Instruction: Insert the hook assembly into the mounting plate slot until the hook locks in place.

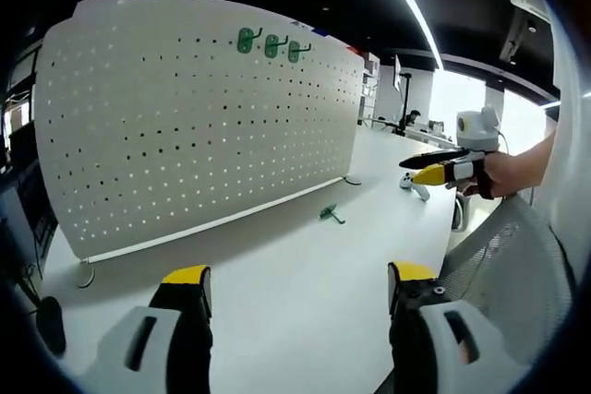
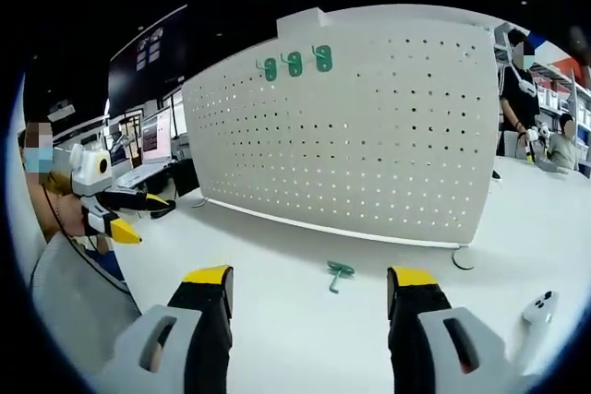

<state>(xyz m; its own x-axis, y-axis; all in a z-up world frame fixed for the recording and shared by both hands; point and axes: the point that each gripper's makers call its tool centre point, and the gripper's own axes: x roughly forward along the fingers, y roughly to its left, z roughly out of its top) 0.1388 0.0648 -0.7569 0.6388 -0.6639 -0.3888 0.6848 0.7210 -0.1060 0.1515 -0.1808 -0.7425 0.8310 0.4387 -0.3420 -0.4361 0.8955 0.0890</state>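
Observation:
A white pegboard (image 1: 199, 108) (image 2: 369, 126) stands upright on the white table, with three green hooks (image 1: 270, 44) (image 2: 295, 65) hung side by side near its top. One loose green hook (image 1: 330, 215) (image 2: 338, 273) lies on the table in front of the board. My left gripper (image 1: 300, 292) is open low over the table, well short of the loose hook; it also shows in the right gripper view (image 2: 138, 219). My right gripper (image 2: 309, 297) is open too, just short of the hook, and appears at the side of the left gripper view (image 1: 427, 169), held by a hand.
A white controller-like device (image 2: 538, 316) (image 1: 413, 187) lies on the table near the board's end. The board rests on small round feet (image 2: 464, 260) (image 1: 85, 276). A mesh chair back (image 1: 512, 265) stands at the table edge. People and desks with monitors (image 2: 152, 140) are behind.

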